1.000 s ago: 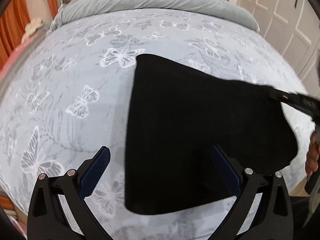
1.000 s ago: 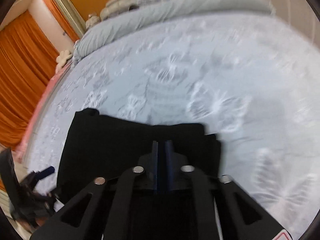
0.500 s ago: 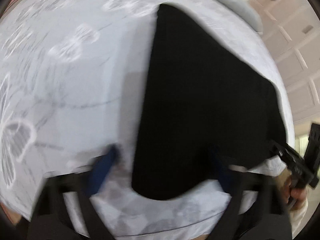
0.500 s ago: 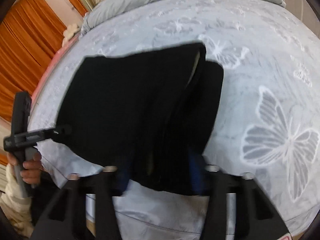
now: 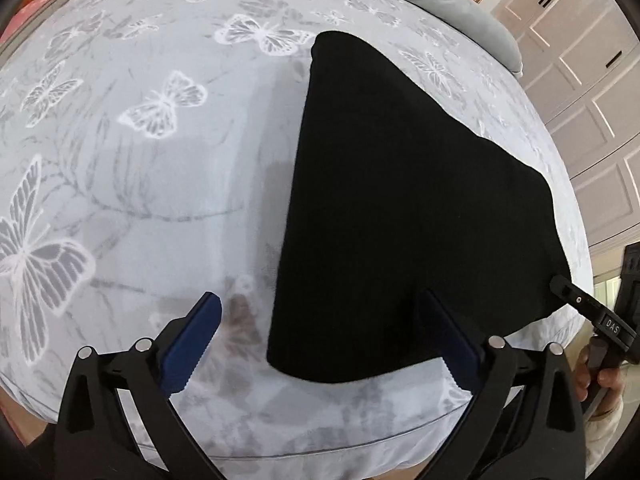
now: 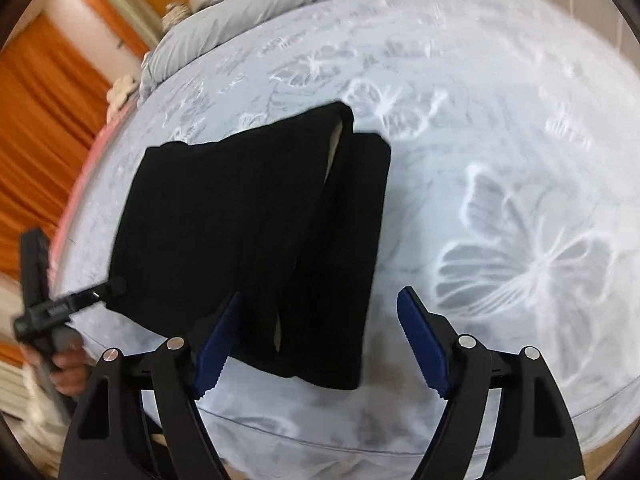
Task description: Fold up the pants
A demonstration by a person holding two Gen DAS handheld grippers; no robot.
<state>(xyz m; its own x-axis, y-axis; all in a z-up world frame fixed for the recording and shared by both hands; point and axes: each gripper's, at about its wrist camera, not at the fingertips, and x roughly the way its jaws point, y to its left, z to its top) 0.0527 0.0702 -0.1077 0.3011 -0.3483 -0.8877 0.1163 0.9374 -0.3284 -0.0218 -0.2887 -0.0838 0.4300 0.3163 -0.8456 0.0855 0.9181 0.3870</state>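
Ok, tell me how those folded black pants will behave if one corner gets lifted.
The black pants will probably sag and drape, since the cloth lies limp on the bed. The stacked layers, loose along their open edge, will likely slide apart or unfold. They look light enough for a single grip.

Black pants [image 5: 408, 208] [image 6: 256, 232] — folded into compact stack, lying flat on bed near its front edge. Layers overlap unevenly: narrower ribbed-looking fold on one side, pale lining showing in gaps at fold edges. Plain dark fabric — no visible print.
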